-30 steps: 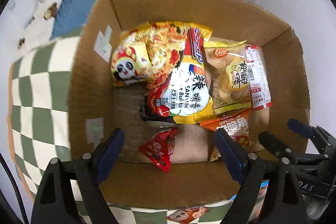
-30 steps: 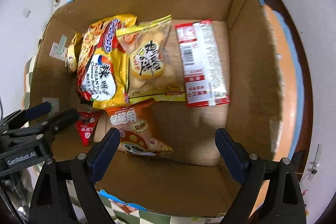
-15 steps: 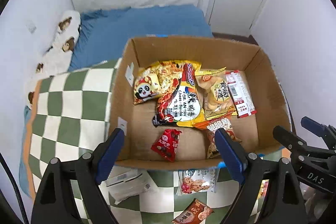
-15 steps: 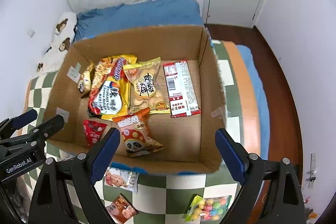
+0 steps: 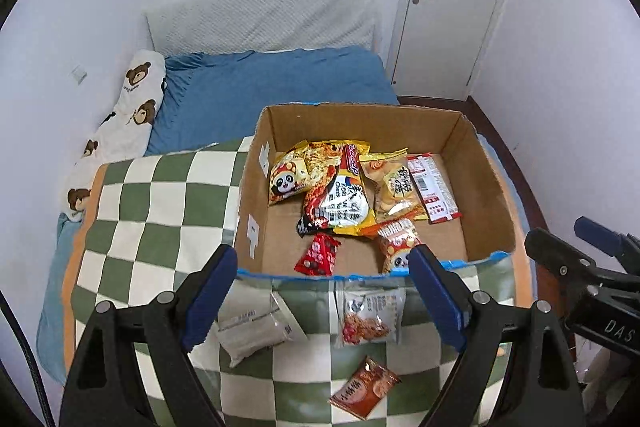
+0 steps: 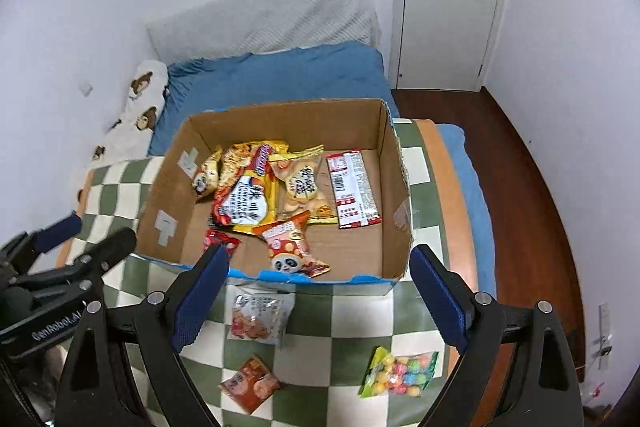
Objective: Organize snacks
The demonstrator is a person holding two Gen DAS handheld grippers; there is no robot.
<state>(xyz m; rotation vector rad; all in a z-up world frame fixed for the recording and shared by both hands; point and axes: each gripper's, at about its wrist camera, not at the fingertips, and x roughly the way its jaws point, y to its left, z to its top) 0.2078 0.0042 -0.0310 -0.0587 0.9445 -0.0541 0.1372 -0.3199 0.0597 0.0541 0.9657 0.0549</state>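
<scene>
Pulling back from the cardboard box (image 5: 486,183): both views, close over its interior a second ago, now take in the whole bed. Judged: last drop done, next pick due. Left tongs (image 5: 322,291) and right tongs (image 6: 320,291) both released, holding nothing. Box, just beyond the tips, holds six packets, among them a noodle pack (image 5: 344,203). Loose near the right tongs: candy bag (image 6: 400,373), shrimp packet (image 6: 258,319), brown packet (image 6: 250,383); white packet (image 5: 252,329) near the left.

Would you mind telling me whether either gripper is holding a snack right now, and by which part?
Nothing is held. The left gripper and right gripper are both open and empty, short of the cardboard box.
</scene>
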